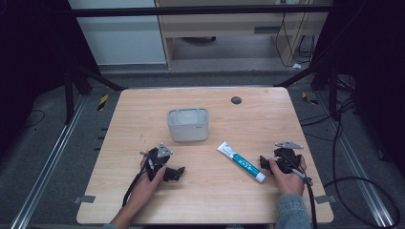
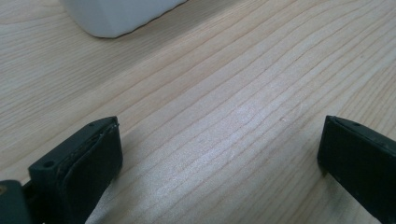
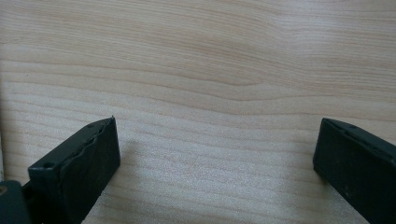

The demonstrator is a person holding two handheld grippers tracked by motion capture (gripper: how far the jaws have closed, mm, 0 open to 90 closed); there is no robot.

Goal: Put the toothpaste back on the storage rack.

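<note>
Wooden table [image 1: 205,200], seen from above. Left gripper [image 1: 173,172] rests near the front edge, jaws wide apart, empty. White tub [image 1: 188,124] sits mid-table, just behind it. Toothpaste tube [image 1: 241,162] lies flat w/ right gripper [image 1: 264,163] just beside it, also wide open, empty. Risk, prob.: the tube skids or rolls if nudged.

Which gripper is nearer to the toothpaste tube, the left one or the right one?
Right. The right gripper is right beside the toothpaste tube, near its lower end. The left gripper sits well off to the tube's left, across bare table.
</note>
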